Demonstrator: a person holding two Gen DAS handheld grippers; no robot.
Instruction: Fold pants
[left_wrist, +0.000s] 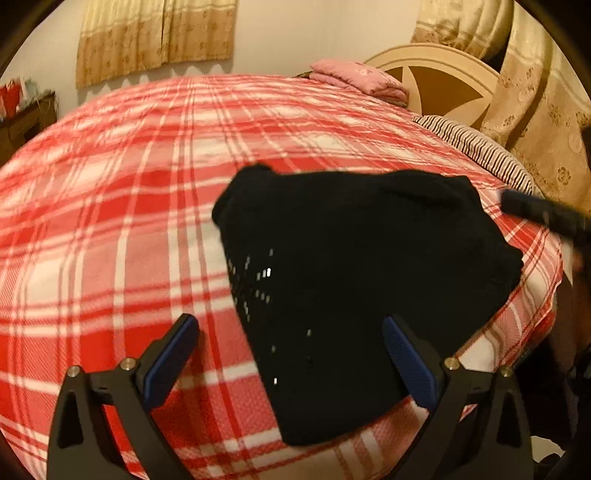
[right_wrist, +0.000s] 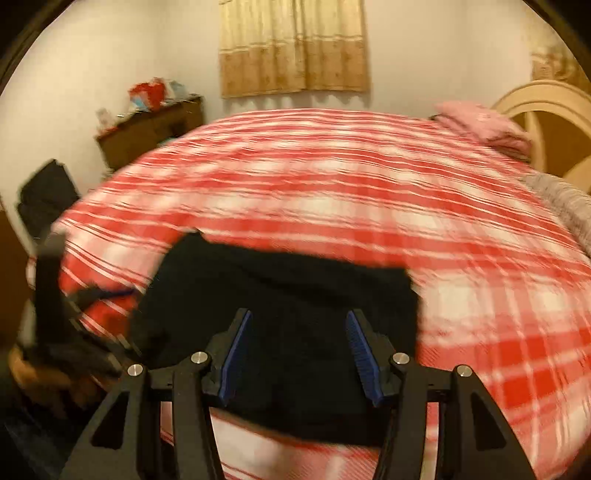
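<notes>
Left wrist view shows black pants (left_wrist: 354, 280) folded compactly on the bed (left_wrist: 110, 221), both grippers gaping empty, nearly finished.

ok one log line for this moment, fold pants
pants: folded, on bed | left gripper: open, empty | right gripper: open, empty

Matt black cloth pants (left_wrist: 351, 266) w/ shiny flecks; woven plaid bedspread (left_wrist: 110, 221)
</notes>
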